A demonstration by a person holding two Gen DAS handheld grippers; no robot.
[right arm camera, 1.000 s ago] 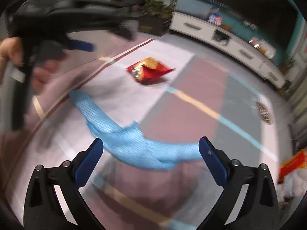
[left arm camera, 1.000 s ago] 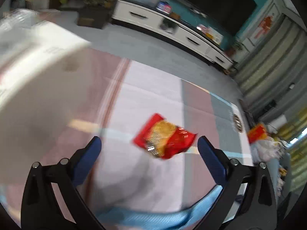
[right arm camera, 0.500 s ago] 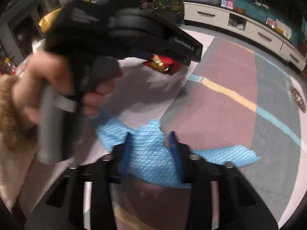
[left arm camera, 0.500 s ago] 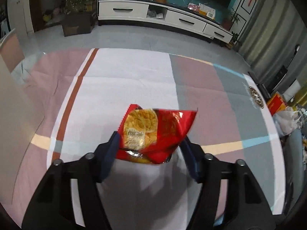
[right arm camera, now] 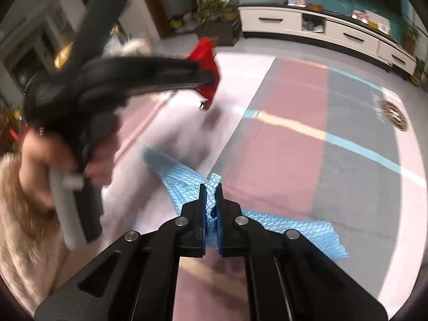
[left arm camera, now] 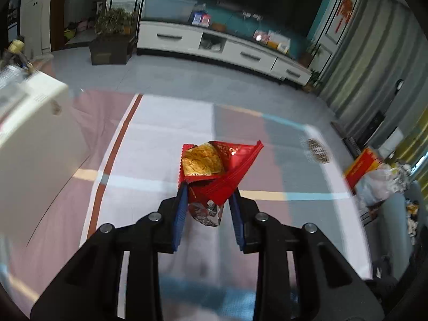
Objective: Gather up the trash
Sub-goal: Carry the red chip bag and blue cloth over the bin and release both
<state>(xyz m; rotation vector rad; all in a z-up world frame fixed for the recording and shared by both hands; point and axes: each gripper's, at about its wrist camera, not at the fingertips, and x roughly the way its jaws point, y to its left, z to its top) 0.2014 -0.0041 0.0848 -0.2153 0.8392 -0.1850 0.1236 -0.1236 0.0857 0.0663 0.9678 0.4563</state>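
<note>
My left gripper [left arm camera: 208,187] is shut on a red snack bag [left arm camera: 214,165] with a yellow picture and a silver inside, held up off the carpet. The same bag [right arm camera: 204,61] shows blurred in the right wrist view, at the tips of the left gripper there. My right gripper [right arm camera: 210,190] is shut on a blue textured cloth [right arm camera: 184,182], pinching a fold of it; the rest of the cloth [right arm camera: 302,230] trails on the carpet to both sides.
A patterned carpet [left arm camera: 281,165] in pink, grey and white covers the floor. A white box-like thing [left arm camera: 34,144] stands at the left. A pile of bags with a red box [left arm camera: 374,171] lies at the right. A white TV cabinet [left arm camera: 214,45] and a planter [left arm camera: 111,45] stand at the back.
Both grippers closed from open: the left on the red snack bag and lifted it, the right on a fold of the blue cloth.
</note>
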